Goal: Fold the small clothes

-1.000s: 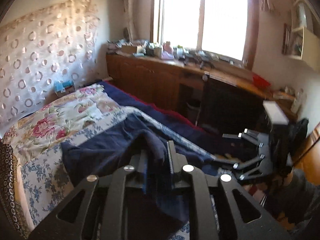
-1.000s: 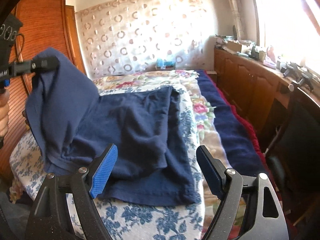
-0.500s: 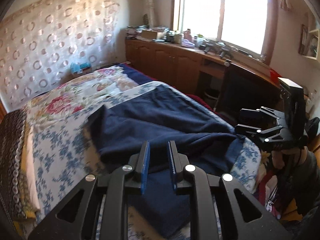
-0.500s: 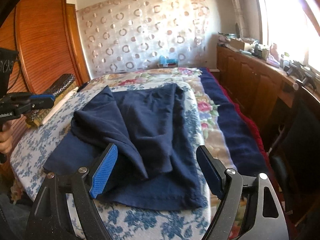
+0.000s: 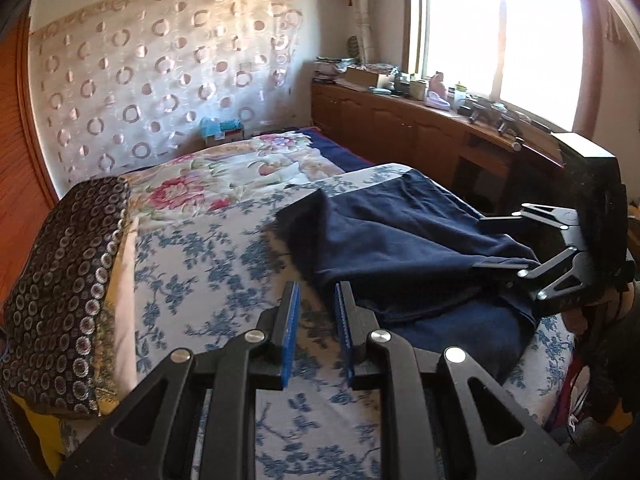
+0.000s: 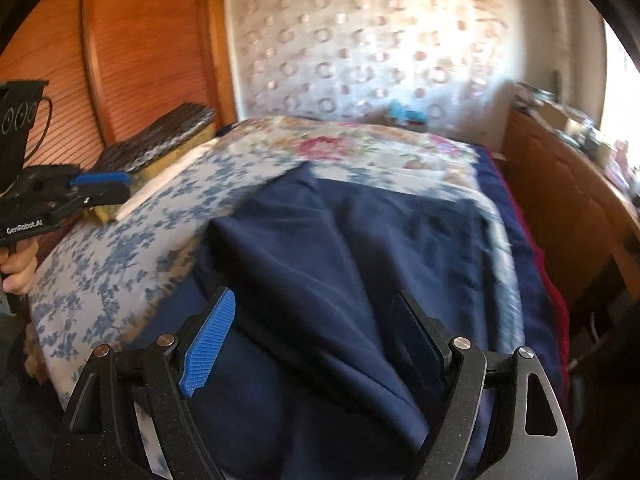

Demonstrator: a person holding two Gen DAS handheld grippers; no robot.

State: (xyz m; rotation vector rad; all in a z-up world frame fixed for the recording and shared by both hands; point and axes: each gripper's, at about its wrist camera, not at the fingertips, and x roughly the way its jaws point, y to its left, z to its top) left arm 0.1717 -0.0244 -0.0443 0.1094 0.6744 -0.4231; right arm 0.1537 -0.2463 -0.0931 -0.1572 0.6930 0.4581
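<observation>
A navy blue garment (image 6: 360, 256) lies folded over itself on the bed's blue-flowered sheet (image 6: 120, 248); it also shows in the left wrist view (image 5: 400, 240). My left gripper (image 5: 316, 320) hovers over the sheet left of the garment, jaws a narrow gap apart and empty; it shows at the far left of the right wrist view (image 6: 100, 186). My right gripper (image 6: 316, 344) is open wide, its fingers straddling the garment's near edge; it shows at the right of the left wrist view (image 5: 520, 240), fingers over the cloth.
A dark patterned folded blanket (image 5: 64, 280) lies at the bed's left side. A floral quilt (image 5: 224, 176) covers the far bed. A wooden cabinet (image 5: 400, 128) with clutter runs under the window on the right. A wooden wardrobe (image 6: 132, 52) stands on the left.
My left gripper let go of the raised navy cloth, which dropped folded onto the garment, then drew back left over the bare sheet. My right gripper moved forward over the garment's near edge.
</observation>
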